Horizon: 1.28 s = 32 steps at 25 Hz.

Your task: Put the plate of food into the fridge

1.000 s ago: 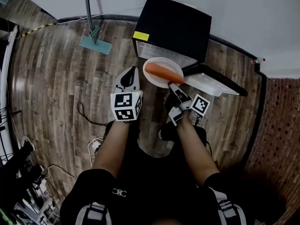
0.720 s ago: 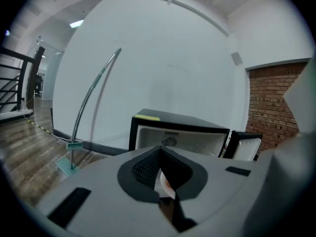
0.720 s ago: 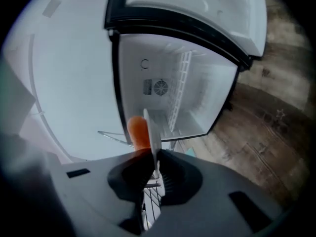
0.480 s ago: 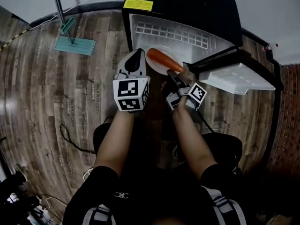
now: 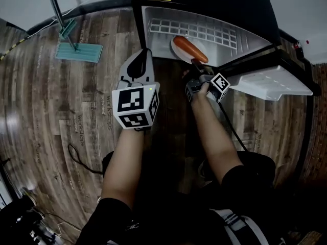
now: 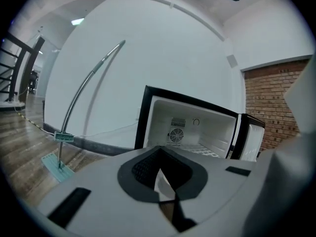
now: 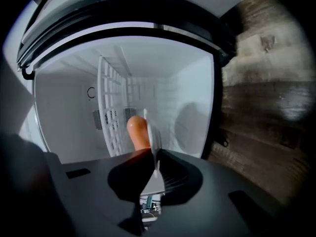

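Note:
A white plate (image 5: 180,46) carries one long orange piece of food (image 5: 190,49). My right gripper (image 5: 196,64) is shut on the plate's near rim and holds it just inside the open black fridge (image 5: 255,9), above the white wire shelf (image 5: 204,30). In the right gripper view the plate (image 7: 151,132) shows edge-on between the jaws, with the food (image 7: 138,131) to its left and the fridge's white back wall behind. My left gripper (image 5: 143,57) is shut on nothing and hangs left of the plate, in front of the fridge (image 6: 197,127).
The fridge door (image 5: 271,81) stands open to the right, close to my right arm. A mop with a teal head (image 5: 79,51) leans at the wall on the left. A cable (image 5: 82,157) lies on the wooden floor.
The right gripper has carried the plate forward from in front of the fridge into its opening. The left gripper has stayed alongside, shut.

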Tool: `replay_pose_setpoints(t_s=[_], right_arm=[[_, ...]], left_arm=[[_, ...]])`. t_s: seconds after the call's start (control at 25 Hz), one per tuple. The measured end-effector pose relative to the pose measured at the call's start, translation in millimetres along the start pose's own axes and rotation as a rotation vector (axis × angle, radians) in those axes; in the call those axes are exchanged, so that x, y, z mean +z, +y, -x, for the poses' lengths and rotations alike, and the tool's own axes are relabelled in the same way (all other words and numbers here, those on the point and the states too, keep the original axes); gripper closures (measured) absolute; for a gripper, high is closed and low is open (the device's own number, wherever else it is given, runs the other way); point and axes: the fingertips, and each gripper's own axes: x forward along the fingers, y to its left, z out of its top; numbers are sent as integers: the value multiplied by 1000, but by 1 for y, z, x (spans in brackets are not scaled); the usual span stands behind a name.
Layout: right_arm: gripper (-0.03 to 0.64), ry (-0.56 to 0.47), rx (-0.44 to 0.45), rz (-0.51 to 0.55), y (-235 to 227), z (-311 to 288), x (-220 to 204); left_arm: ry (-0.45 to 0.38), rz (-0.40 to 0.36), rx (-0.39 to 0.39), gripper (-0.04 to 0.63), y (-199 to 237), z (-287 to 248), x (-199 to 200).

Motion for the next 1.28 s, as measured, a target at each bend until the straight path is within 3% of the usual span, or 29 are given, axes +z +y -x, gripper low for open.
replay_pose_setpoints(t_s=[0.28, 0.4, 0.56, 0.8, 0.92, 1.04, 1.16, 1.28], right_arm=[[580, -15, -69, 52, -12, -58, 18], [580, -42, -95, 18, -19, -73, 26], [578, -93, -119, -21, -31, -83, 38], [578, -139, -166, 30, -46, -85, 51], [578, -137, -240, 146, -53, -86, 52], [519, -119, -397, 374, -58, -83, 52], [506, -125, -509, 604, -54, -80, 52], [461, -135, -540, 661, -51, -77, 52]], left_arm=[[35, -37, 20, 595, 9, -1, -13], [55, -38, 15, 595, 9, -6, -20], [79, -63, 17, 595, 12, -6, -29], [102, -106, 5, 595, 14, -10, -41], [120, -117, -11, 595, 11, -14, -48], [128, -118, -22, 595, 7, -16, -51], [124, -109, -19, 595, 8, -17, -50], [122, -87, -12, 595, 11, -17, -47]])
